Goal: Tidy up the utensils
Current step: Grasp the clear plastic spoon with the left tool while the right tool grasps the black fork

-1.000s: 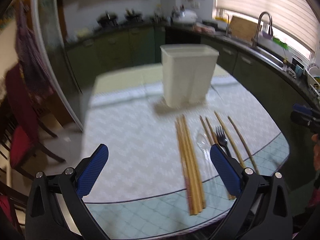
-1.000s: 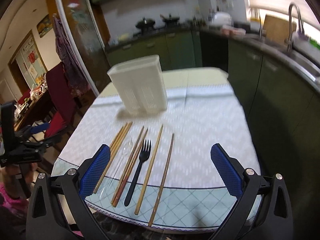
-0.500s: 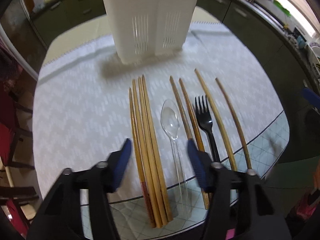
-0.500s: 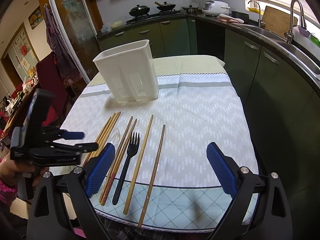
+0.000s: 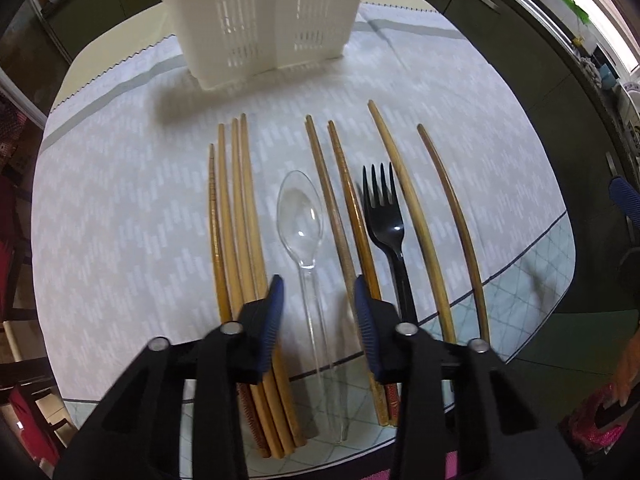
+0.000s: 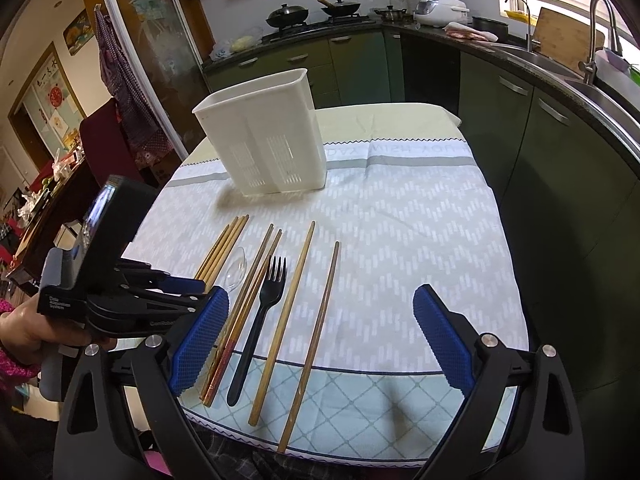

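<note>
The left gripper tilts down over the table edge, fingers partly spread astride the clear spoon handle, not pinching it. Writing on its body is too small to read. The right gripper hovers wide open and empty; the black fork lies just ahead-left.

Beside the glossy, clear plastic spoon lie smooth wooden chopsticks and a shiny black plastic fork. Behind it stands a matt white slotted plastic holder. Woven patterned cloth covers the worktop. Textured blue pads line the left gripper's fingers.
</note>
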{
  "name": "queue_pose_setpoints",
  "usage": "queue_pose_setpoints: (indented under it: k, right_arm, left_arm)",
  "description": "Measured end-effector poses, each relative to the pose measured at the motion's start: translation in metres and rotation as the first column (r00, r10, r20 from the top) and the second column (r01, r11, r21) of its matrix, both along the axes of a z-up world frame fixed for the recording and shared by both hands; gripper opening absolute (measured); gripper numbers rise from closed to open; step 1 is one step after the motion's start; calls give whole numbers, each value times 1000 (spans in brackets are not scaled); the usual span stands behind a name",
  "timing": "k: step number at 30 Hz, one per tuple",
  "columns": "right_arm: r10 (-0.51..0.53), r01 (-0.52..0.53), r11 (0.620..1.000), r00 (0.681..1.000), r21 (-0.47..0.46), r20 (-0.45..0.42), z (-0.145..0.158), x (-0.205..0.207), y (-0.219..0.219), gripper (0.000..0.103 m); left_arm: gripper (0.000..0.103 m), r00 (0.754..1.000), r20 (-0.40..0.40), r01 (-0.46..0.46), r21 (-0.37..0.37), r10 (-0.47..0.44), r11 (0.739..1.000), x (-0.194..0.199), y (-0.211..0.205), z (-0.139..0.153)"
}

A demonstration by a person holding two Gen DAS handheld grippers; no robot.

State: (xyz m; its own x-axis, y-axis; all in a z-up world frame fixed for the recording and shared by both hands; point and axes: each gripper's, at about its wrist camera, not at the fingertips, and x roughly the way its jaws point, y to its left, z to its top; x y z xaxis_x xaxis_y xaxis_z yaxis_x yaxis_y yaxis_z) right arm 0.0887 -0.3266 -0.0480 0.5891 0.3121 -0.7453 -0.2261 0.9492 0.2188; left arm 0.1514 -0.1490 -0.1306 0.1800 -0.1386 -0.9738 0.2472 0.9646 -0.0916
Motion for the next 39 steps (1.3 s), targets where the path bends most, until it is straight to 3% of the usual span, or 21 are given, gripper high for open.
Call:
queue_pose_setpoints:
  k: [3, 12, 18, 23, 25, 27, 28, 30, 33, 39]
  right_arm:
    - [-1, 1, 1000, 1000, 1, 1, 1, -1, -2, 92]
    - [15, -15, 1000, 1000, -10, -13, -2, 1, 1, 92]
    - [57, -58, 997, 998, -49, -34, -1, 5, 16, 92]
    - [181, -173, 983, 962, 55, -203, -16, 21, 36, 92]
    - [205, -196, 979, 942, 60, -266, -25, 29, 50, 85]
    - [215, -204, 977, 921, 66, -326, -35, 38, 60, 68]
    - [219, -206, 976, 907, 73, -360, -42, 43, 65, 65]
    - [215, -206, 976, 888, 66, -407, -53, 50, 72, 42]
    - [196, -206, 978, 864, 29, -463, -68, 57, 86, 27]
    - [117, -174, 982, 858, -68, -499, -87, 72, 103, 27]
  left_arm:
    - [16, 1000, -14, -10, 8, 10, 1000, 2, -3, -4]
    - [14, 998, -51, -37, 16, 37, 999, 4, 3, -18]
    - [9, 999, -22, -46, 15, 46, 999, 9, 3, -19]
    - [8, 999, 16, -52, -13, 52, 999, 8, 19, -6]
    - [9, 997, 44, -55, -34, 56, 998, 6, 27, 6]
    - [9, 996, 68, -56, -53, 60, 997, 4, 32, 18]
    - [9, 995, 74, -56, -60, 60, 997, 3, 34, 22]
    - [8, 994, 95, -55, -69, 61, 996, 2, 39, 31]
    - [8, 992, 112, -55, -81, 64, 995, -4, 48, 36]
    - [9, 986, 154, -52, -92, 66, 994, -11, 56, 41]
